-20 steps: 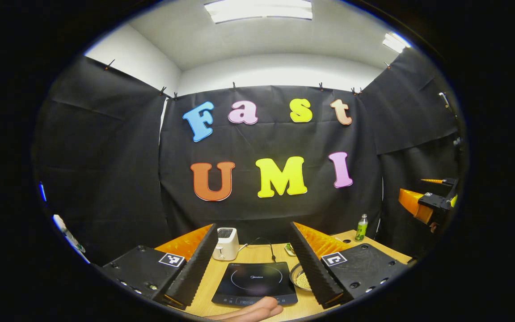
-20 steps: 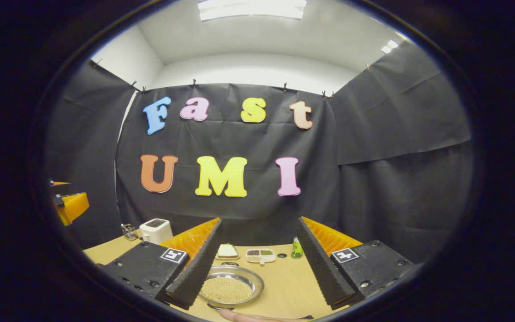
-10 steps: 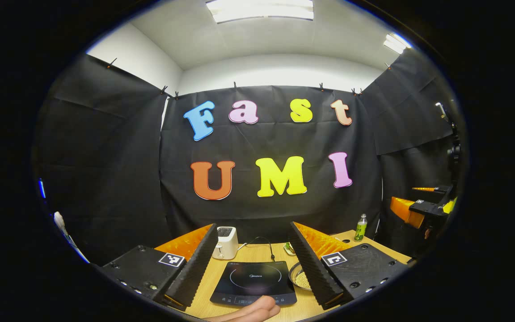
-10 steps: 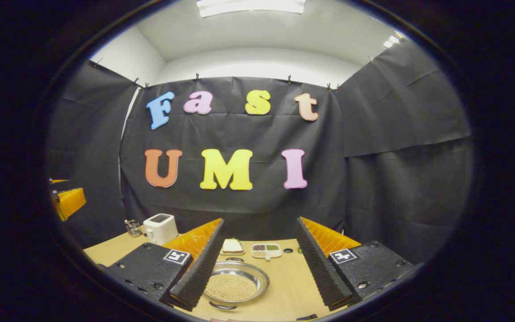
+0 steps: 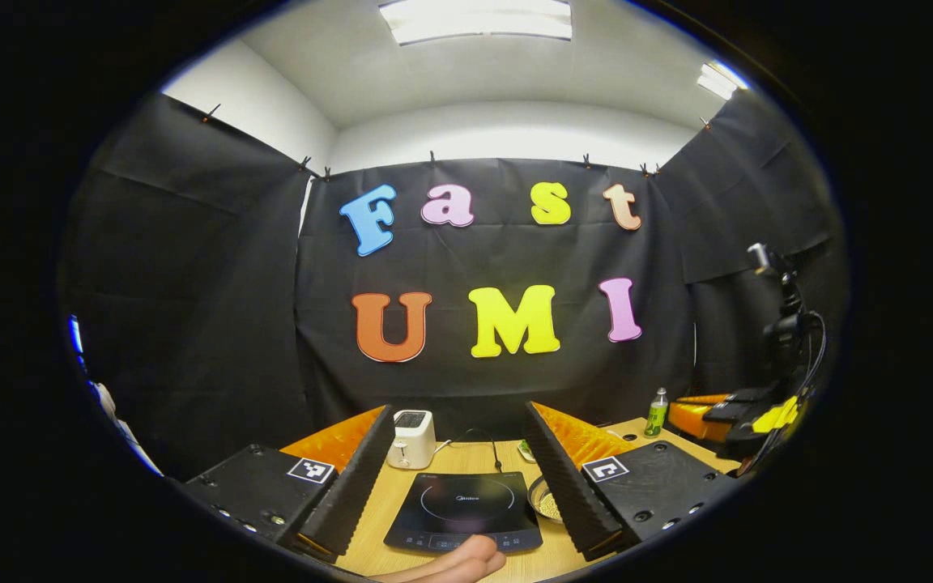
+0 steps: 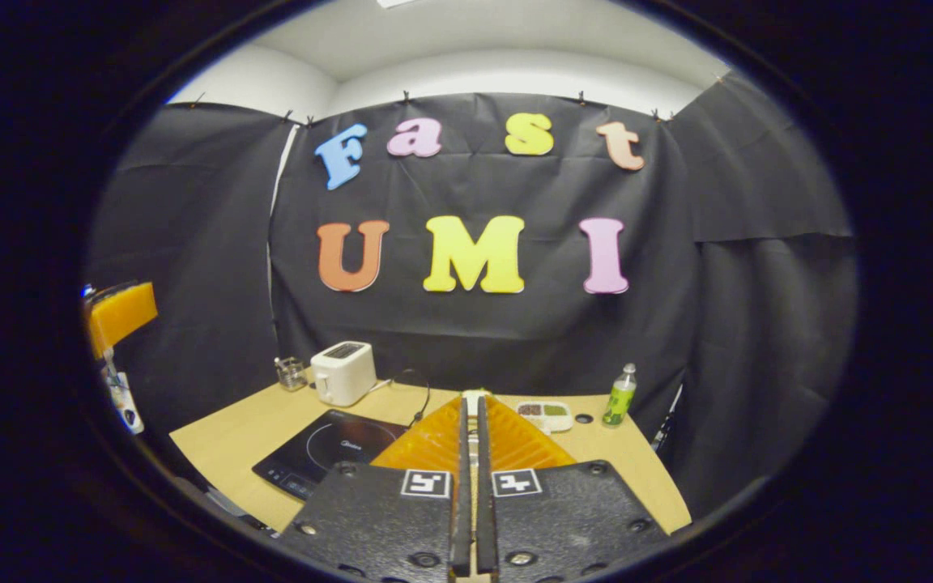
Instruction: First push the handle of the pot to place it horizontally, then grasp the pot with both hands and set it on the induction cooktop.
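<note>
Above a wooden surface (image 5: pixel 450 463), the left hand-held gripper (image 5: pixel 460 470) hangs with its fingers spread wide and nothing between them, framing a black induction cooktop (image 5: pixel 463 512) that lies flat below. A person's hand (image 5: pixel 454 563) rests at the near edge of the cooktop. The pot (image 5: pixel 543 504), a shallow metal pan filled with pale grains, sits on the surface just right of the cooktop, partly hidden behind the left gripper's right finger; its handle cannot be made out. A white toaster (image 5: pixel 411 438) stands behind the cooktop, its cord trailing across the surface, and a green bottle (image 5: pixel 656 412) stands toward the back right corner. In the right gripper view, the right hand-held gripper (image 6: pixel 471 405) has its fingers pressed together, with nothing seen between them, and points over the surface toward a small divided tray (image 6: pixel 546 414) beside the bottle. There the cooktop lies to the left, the toaster behind it, next to a small glass jar (image 6: pixel 291 373).
</note>
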A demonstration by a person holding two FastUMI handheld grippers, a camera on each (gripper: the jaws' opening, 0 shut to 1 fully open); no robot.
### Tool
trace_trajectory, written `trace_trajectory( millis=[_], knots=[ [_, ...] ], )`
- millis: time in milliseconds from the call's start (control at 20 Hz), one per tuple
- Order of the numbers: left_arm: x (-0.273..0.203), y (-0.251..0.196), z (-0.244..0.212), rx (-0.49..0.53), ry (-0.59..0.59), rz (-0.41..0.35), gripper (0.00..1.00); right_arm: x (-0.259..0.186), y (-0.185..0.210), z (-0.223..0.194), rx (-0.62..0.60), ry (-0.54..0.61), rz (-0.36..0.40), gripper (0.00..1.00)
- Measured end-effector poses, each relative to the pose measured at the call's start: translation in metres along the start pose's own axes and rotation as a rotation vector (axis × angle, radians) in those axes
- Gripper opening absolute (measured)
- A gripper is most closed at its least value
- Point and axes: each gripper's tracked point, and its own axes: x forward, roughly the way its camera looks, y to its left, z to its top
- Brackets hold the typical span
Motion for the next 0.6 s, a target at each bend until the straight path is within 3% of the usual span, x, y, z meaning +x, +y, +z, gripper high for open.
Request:
trace_trajectory(
  millis=[350,600],
  knots=[
    [-0.001,0.012,-0.01,-0.005,0.006,0.019,0.95,0.039,0.029,-0.077,0.0,0.213,0.024,0.04],
    [0.002,0.015,-0.013,-0.003,0.009,0.029,0.95,0.059,0.057,-0.137,0.003,0.359,0.095,0.04]
  ],
)
